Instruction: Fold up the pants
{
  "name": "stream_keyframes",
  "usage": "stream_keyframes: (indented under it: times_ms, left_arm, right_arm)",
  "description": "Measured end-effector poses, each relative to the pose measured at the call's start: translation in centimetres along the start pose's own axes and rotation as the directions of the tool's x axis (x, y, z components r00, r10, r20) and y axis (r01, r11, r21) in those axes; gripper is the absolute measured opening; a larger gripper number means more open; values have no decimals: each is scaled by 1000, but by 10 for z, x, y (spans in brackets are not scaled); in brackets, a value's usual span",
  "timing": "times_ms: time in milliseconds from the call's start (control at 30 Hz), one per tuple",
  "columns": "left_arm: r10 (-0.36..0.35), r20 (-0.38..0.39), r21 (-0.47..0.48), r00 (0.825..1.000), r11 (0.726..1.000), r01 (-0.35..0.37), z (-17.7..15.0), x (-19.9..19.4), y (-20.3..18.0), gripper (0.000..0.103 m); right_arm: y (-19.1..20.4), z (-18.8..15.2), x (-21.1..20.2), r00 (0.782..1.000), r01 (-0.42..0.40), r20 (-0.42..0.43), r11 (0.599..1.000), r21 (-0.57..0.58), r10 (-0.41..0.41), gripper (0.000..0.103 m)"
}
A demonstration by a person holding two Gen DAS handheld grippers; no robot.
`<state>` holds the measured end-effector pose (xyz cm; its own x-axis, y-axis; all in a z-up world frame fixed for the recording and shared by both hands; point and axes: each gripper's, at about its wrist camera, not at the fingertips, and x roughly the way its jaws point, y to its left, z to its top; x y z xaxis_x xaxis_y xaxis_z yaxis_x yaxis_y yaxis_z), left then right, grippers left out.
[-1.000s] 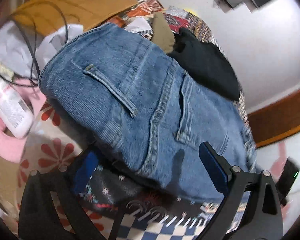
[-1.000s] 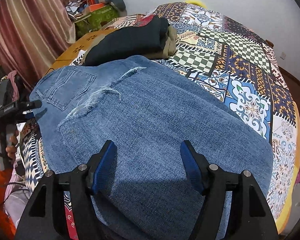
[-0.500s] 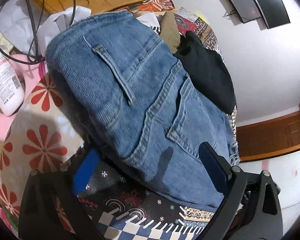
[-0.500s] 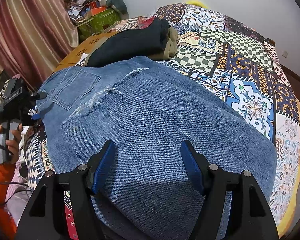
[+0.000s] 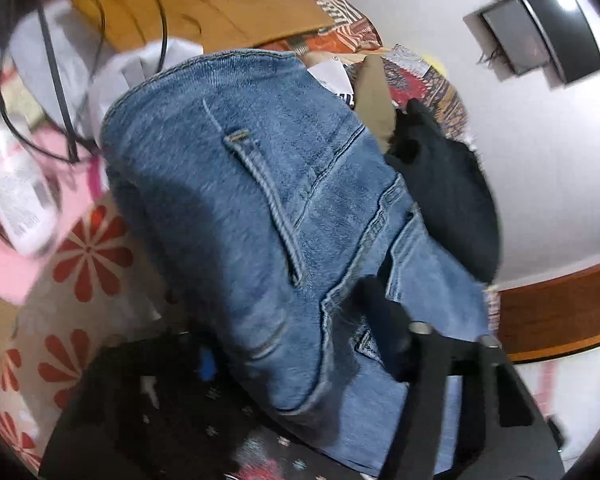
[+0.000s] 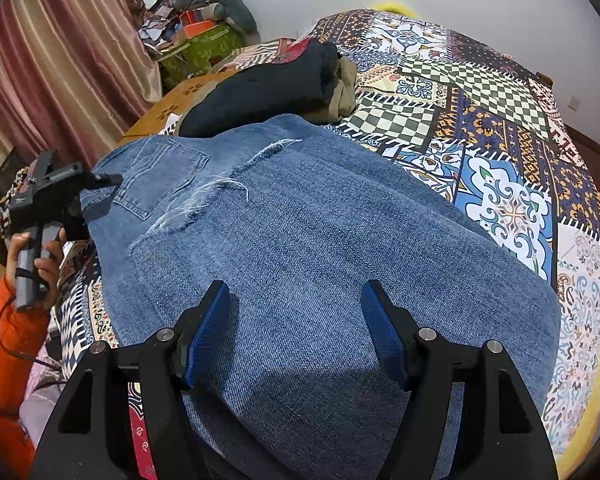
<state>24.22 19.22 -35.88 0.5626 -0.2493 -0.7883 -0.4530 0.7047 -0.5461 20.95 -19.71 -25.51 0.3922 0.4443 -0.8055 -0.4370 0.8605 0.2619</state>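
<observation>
Blue jeans (image 6: pixel 320 240) lie folded on the patchwork bed, frayed hems laid over the seat near a back pocket. My right gripper (image 6: pixel 296 336) is open, its blue pads just above the fold at the near end, holding nothing. My left gripper (image 5: pixel 300 344) is open around the waistband corner of the jeans (image 5: pixel 260 200); the denim bulges between its fingers, one finger above and one partly hidden below. The left gripper (image 6: pixel 100 184) also shows in the right wrist view at the waistband edge.
Folded black and tan clothes (image 6: pixel 268 84) lie just beyond the jeans. A white bottle (image 5: pixel 16 200), black cables (image 5: pixel 60 92) and a wooden board (image 5: pixel 204 4) are at the bed's left side. The patchwork bedspread (image 6: pixel 480 128) stretches right.
My left gripper has pushed forward onto the waistband corner, so denim now sits between its fingers. My right gripper has stayed over the fold.
</observation>
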Motion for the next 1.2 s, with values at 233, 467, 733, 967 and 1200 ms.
stream_keyframes:
  times_ms: [233, 467, 733, 967, 1200]
  left_arm:
    - [148, 171, 270, 974, 944, -191, -21, -22, -46, 30]
    - [156, 249, 369, 956, 897, -243, -41, -61, -64, 27]
    - [124, 374, 483, 919, 820, -307, -63, -105, -102, 26]
    - [22, 441, 589, 897, 747, -308, -76, -127, -158, 26]
    - [-69, 430, 671, 900, 691, -268, -92, -137, -205, 26]
  right_arm:
    - [-3, 0, -2, 1000, -19, 6, 1000, 11, 19, 65]
    - [-9, -2, -9, 1000, -15, 13, 999, 41, 15, 65]
    - [-25, -7, -41, 997, 26, 69, 997, 73, -31, 65]
    - [-56, -27, -64, 992, 94, 77, 987, 134, -105, 65]
    - [-99, -60, -74, 985, 150, 47, 954, 261, -167, 65]
